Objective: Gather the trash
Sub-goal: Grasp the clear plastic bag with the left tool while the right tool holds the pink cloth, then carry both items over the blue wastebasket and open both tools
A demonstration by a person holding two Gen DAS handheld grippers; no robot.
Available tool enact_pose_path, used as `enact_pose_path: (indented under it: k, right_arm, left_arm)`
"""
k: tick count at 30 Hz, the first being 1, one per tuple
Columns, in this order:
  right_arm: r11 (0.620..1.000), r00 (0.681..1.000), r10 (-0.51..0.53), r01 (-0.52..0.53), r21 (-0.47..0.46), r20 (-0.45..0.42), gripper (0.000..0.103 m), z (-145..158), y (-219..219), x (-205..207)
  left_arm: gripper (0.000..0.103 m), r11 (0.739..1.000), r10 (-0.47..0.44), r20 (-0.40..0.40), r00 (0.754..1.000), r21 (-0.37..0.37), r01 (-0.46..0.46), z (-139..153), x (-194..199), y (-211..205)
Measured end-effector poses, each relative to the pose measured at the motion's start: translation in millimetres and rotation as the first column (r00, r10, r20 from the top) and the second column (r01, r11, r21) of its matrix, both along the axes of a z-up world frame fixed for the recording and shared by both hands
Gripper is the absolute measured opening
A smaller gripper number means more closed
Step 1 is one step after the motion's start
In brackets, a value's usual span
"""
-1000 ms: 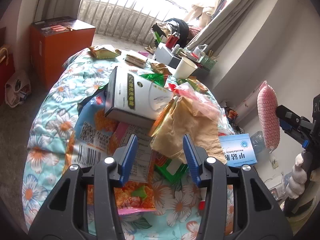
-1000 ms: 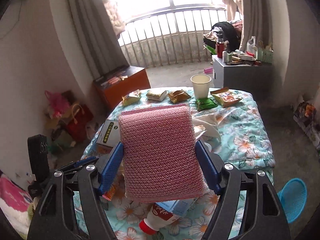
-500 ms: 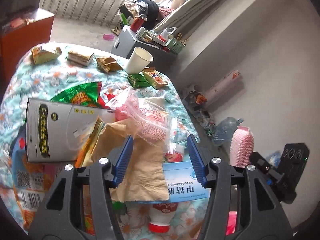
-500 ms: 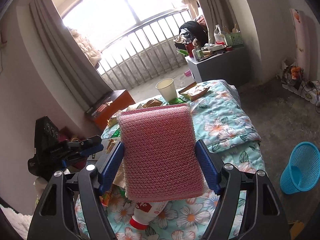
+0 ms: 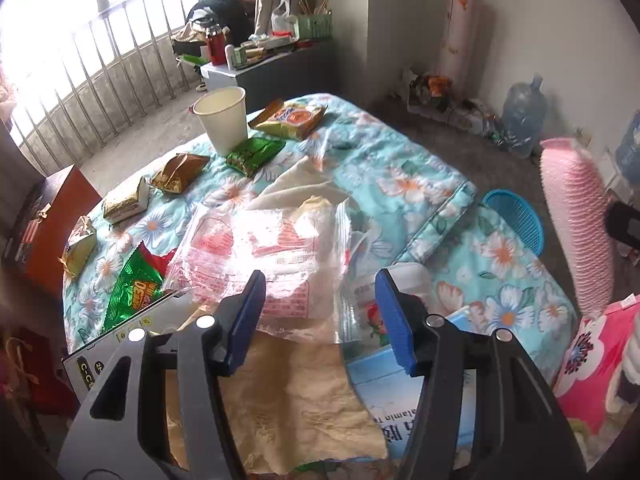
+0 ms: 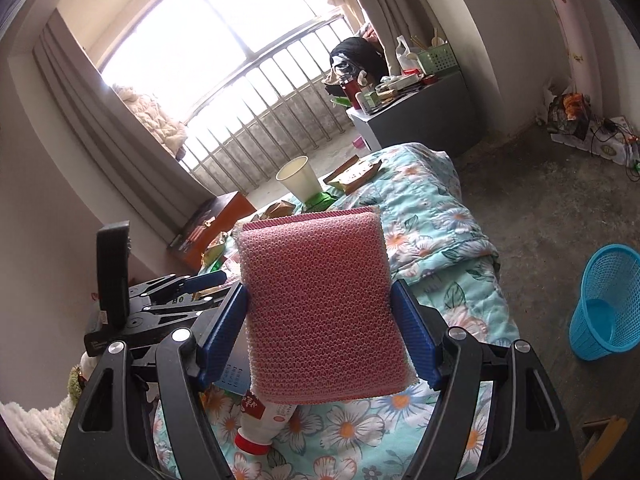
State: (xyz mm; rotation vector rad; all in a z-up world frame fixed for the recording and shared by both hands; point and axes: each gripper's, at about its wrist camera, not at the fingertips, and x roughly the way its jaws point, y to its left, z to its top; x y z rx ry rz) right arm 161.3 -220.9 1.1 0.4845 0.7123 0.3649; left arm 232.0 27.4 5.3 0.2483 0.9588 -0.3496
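Right-wrist view: my right gripper (image 6: 320, 316) clamps a pink honeycomb-mesh sponge pad (image 6: 318, 304) between both blue pads, upright and squarely held. Its destination, a blue plastic mesh waste basket (image 6: 606, 300), stands on the concrete floor beside the table, well apart from the pad. Left-wrist view: my left gripper (image 5: 320, 316) hovers, half-spread and empty, over a heap of litter on the floral quilted tablecloth (image 5: 404, 184); its jaws have just been opening, with nothing pressed between them. Directly ahead lies a crumpled clear plastic bag with red print (image 5: 264, 256), resting on a tan paper sheet (image 5: 288, 400); a blue-and-white carton (image 5: 404, 412) and a white paper cup (image 5: 222, 118) lie nearby. I judge the step in hand to be carrying the pad to the basket. Done well: I keep the clamp firm, bring the pad over the rim before releasing, and let the left jaws straddle only the bag, pinching a thick fold.
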Motion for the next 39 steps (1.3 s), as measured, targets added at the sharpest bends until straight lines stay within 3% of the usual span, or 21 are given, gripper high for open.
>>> enact_pose_path:
  k: [4, 10, 11, 19, 26, 32, 39]
  right_arm:
    - [1.0, 1.0, 0.0, 0.0, 0.017, -0.005, 0.072, -6.1, -5.7, 3.0]
    - [0.999, 1.0, 0.001, 0.0, 0.043, -0.016, 0.072, -12.7, -10.5, 5.4]
    - [0.999, 1.0, 0.0, 0.001, 0.045, -0.016, 0.072, -12.0, -10.4, 3.8]
    - [0.998, 1.0, -0.016, 0.015, 0.061, 0.006, 0.072, -7.1, -15.6, -8.8]
    - [0.995, 0.998, -0.053, 0.051, 0.082, 0.03, 0.072, -2.6, -26.3, -24.1]
    - [0.987, 0.992, -0.118, 0.113, 0.111, 0.034, 0.072, -3.8, -44.2, -40.2]
    - [0.965, 0.972, -0.227, 0.216, 0.15, 0.058, 0.072, -2.7, -85.8, -63.7]
  left_arm:
    - [0.05, 0.998, 0.019, -0.03, 0.999, 0.068, -0.017, -9.2, 9.0, 1.9]
    - [0.016, 0.998, 0.042, -0.045, 0.998, 0.045, -0.04, -7.6, 7.0, 12.1]
    - [0.015, 0.998, 0.045, -0.036, 0.998, 0.045, -0.043, -6.2, 6.4, 13.4]
    - [0.009, 0.996, 0.087, 0.082, 0.993, 0.0, -0.088, 31.9, -7.9, 32.7]
    - [0.009, 0.991, 0.122, 0.23, 0.966, -0.076, -0.107, 85.8, -35.7, 38.8]
    - [0.009, 0.99, 0.057, 0.288, 0.956, -0.142, -0.016, 117.4, -52.9, 11.6]
    - [0.009, 0.977, -0.089, 0.282, 0.955, -0.161, 0.139, 134.5, -49.9, -64.6]
